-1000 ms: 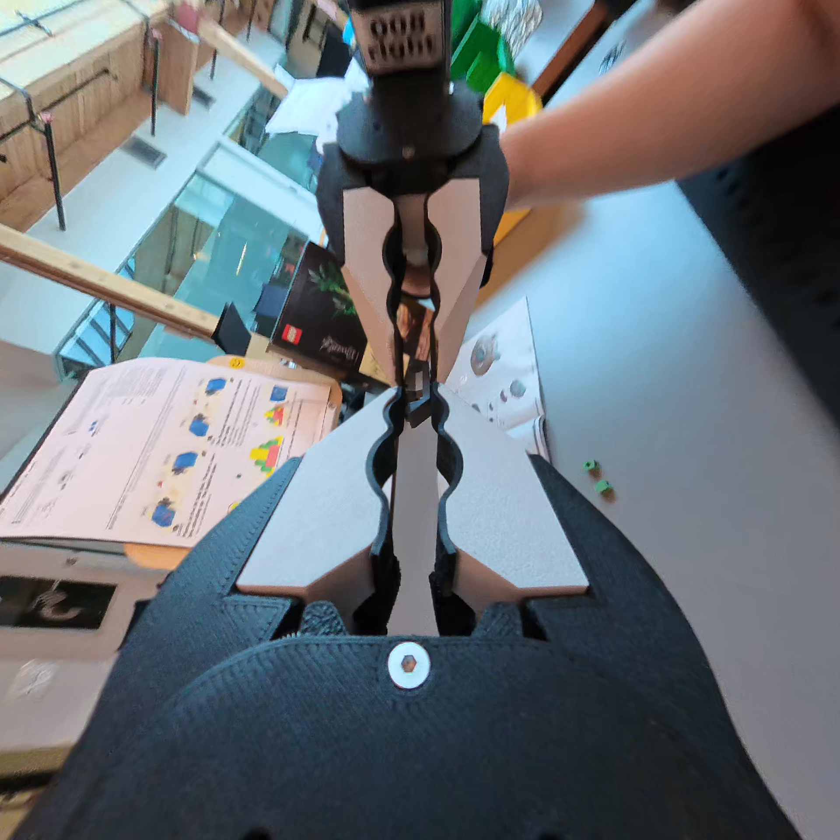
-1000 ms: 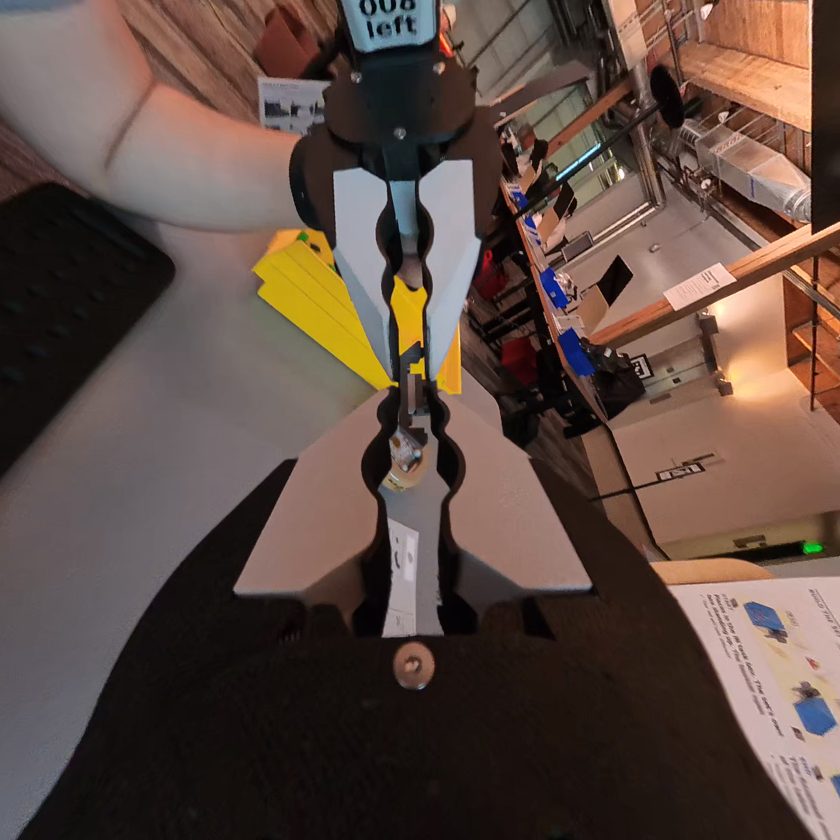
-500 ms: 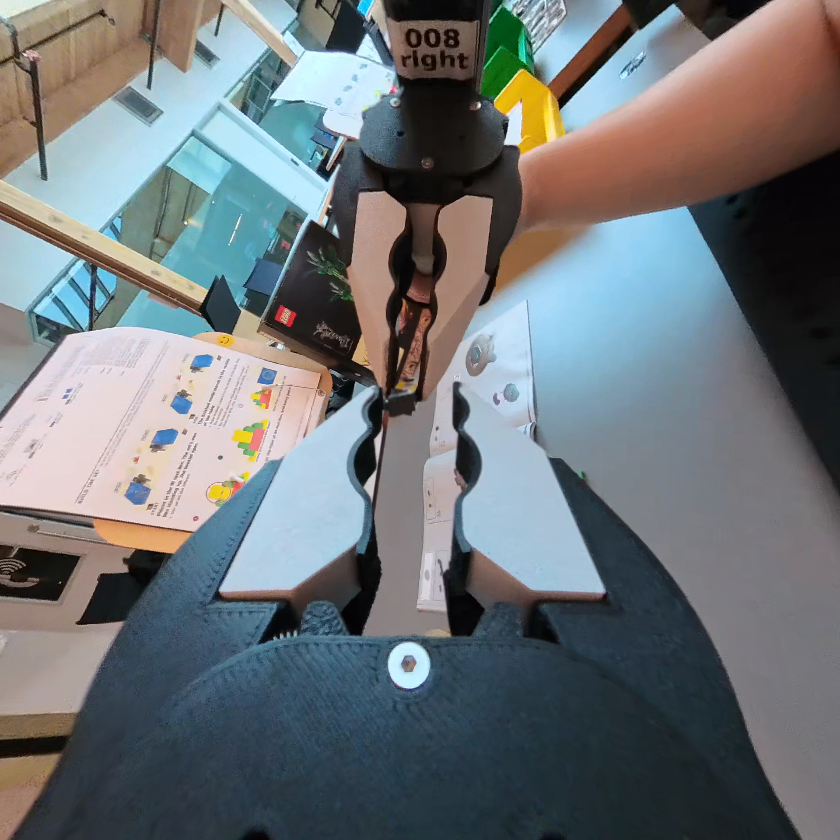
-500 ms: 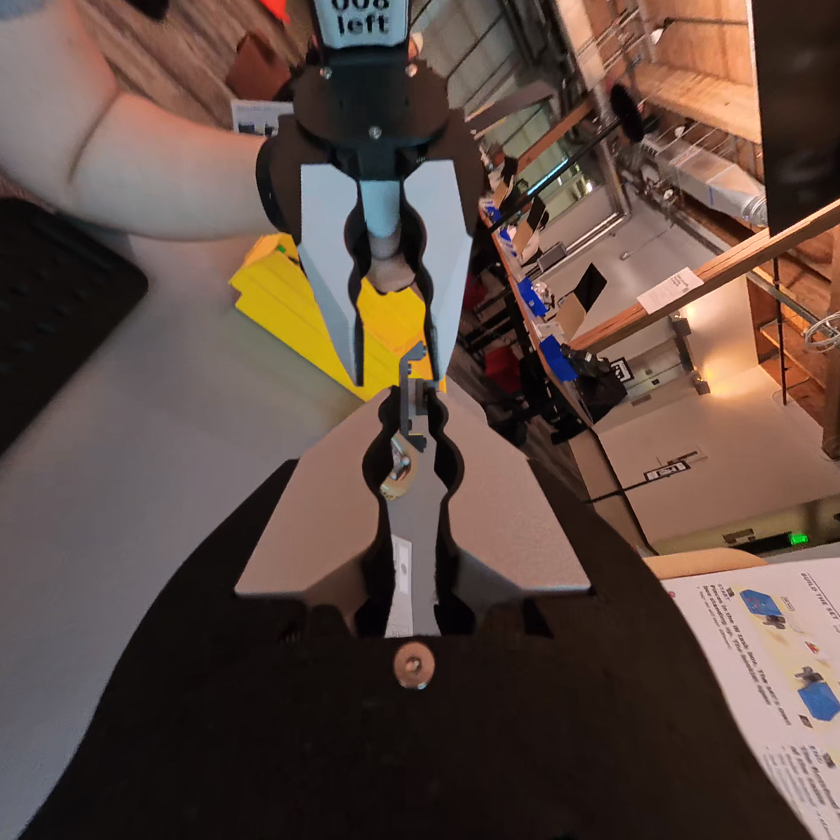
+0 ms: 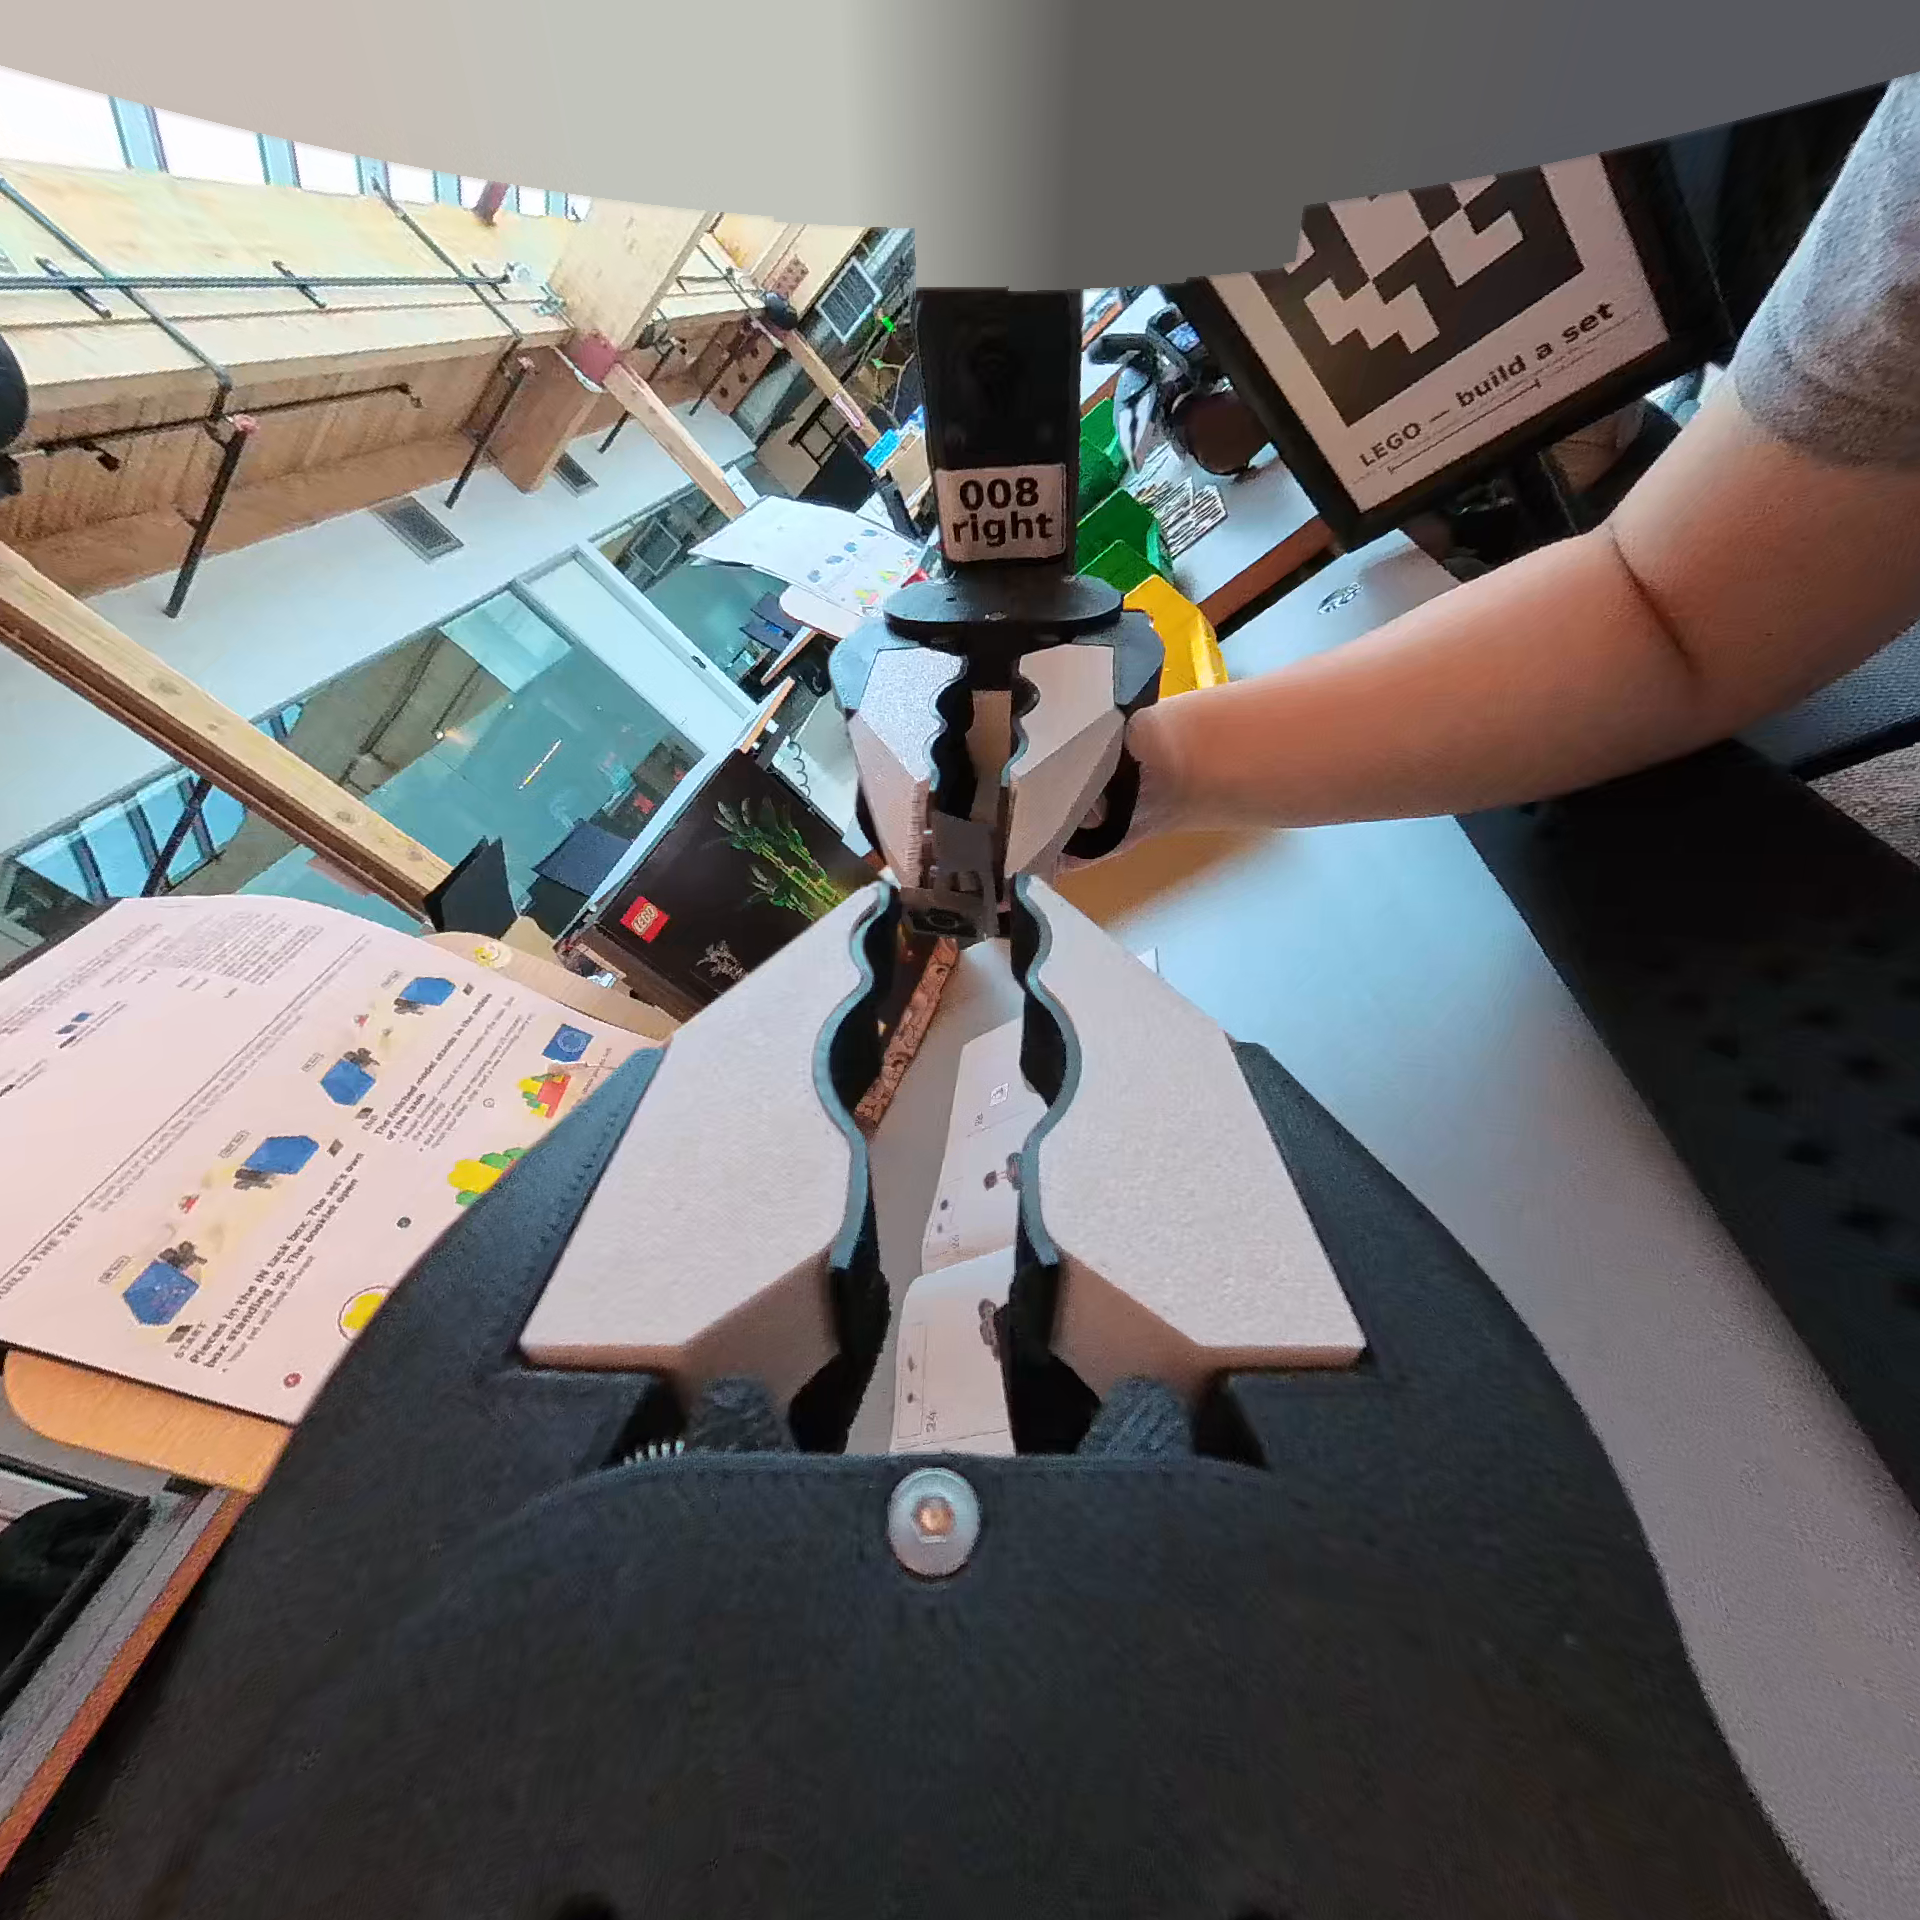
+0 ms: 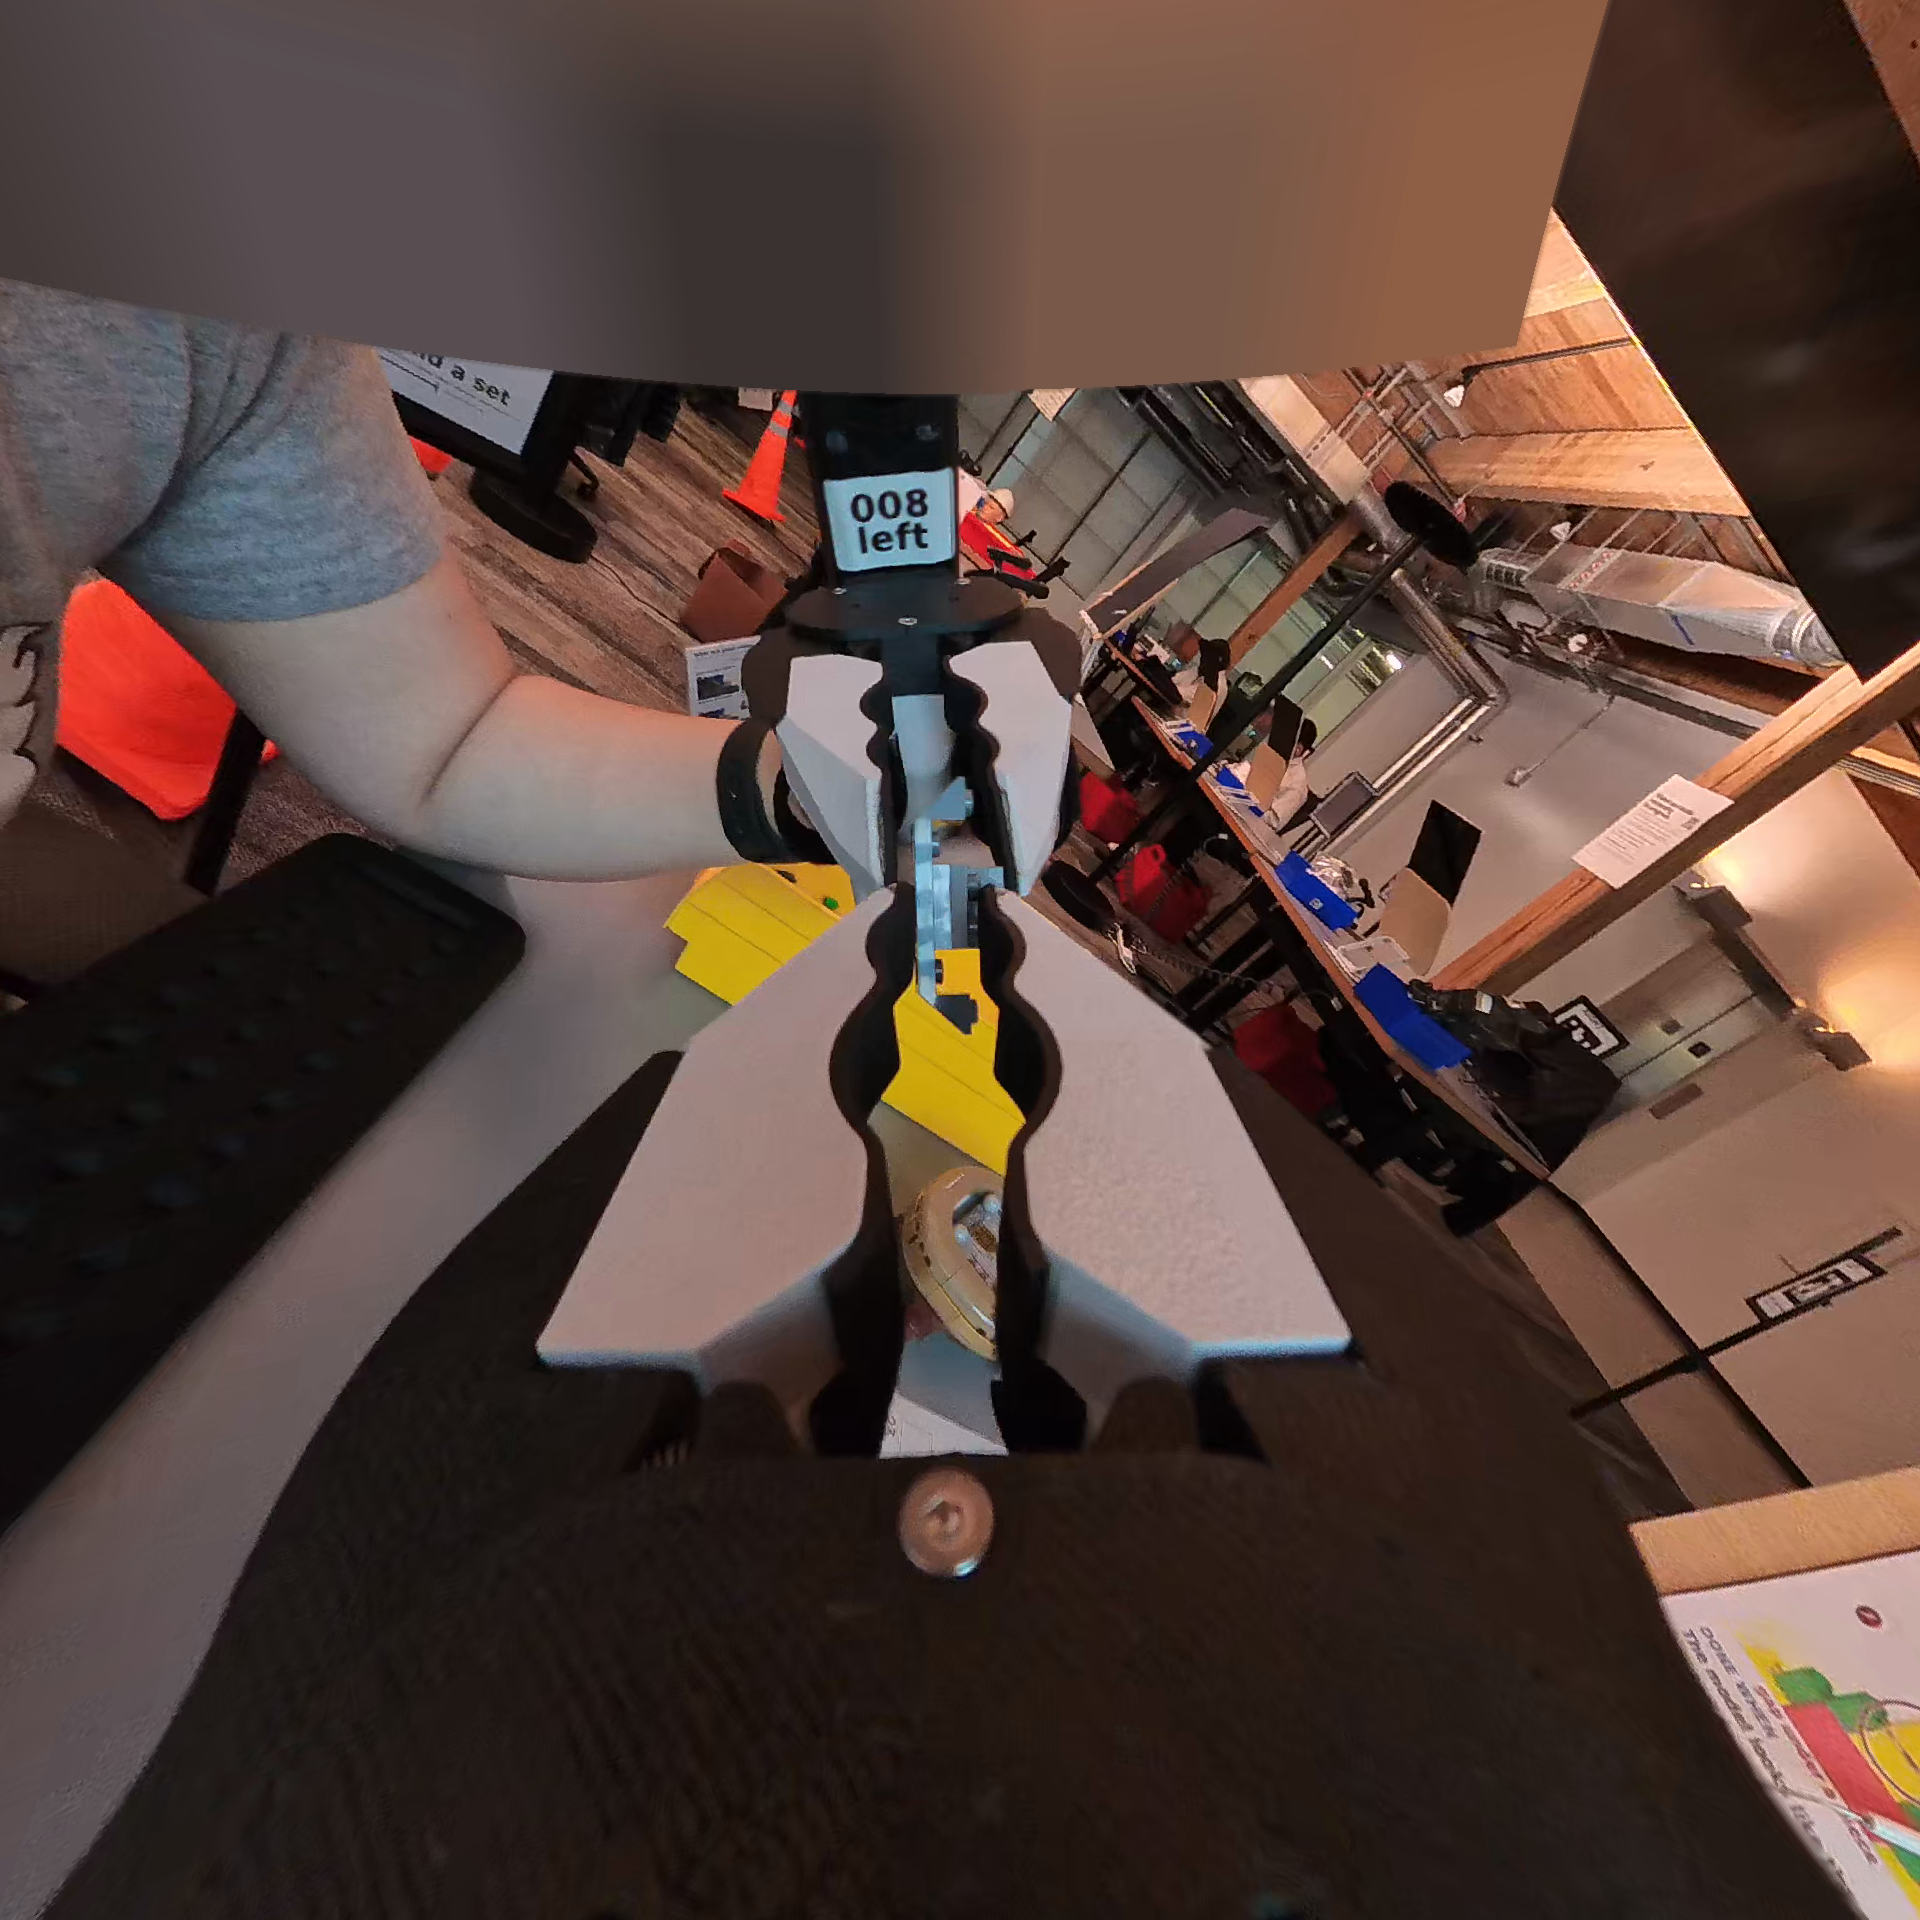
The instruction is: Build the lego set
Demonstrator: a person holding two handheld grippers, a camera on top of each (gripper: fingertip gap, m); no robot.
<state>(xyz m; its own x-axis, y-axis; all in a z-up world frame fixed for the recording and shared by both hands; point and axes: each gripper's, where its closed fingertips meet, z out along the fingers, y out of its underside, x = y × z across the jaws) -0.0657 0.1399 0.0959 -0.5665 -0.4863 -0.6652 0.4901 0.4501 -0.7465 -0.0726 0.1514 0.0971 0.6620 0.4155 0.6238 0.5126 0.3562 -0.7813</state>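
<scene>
Left tongs (image 5: 954, 914) spread wider than before (tip to tip), right tongs (image 6: 943, 906) clamped on grey lego piece (image 6: 935, 868)

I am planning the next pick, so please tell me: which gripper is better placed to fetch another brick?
Left, probably: the left gripper looks open and free, while the right gripper is shut on the grey lego piece.
</scene>
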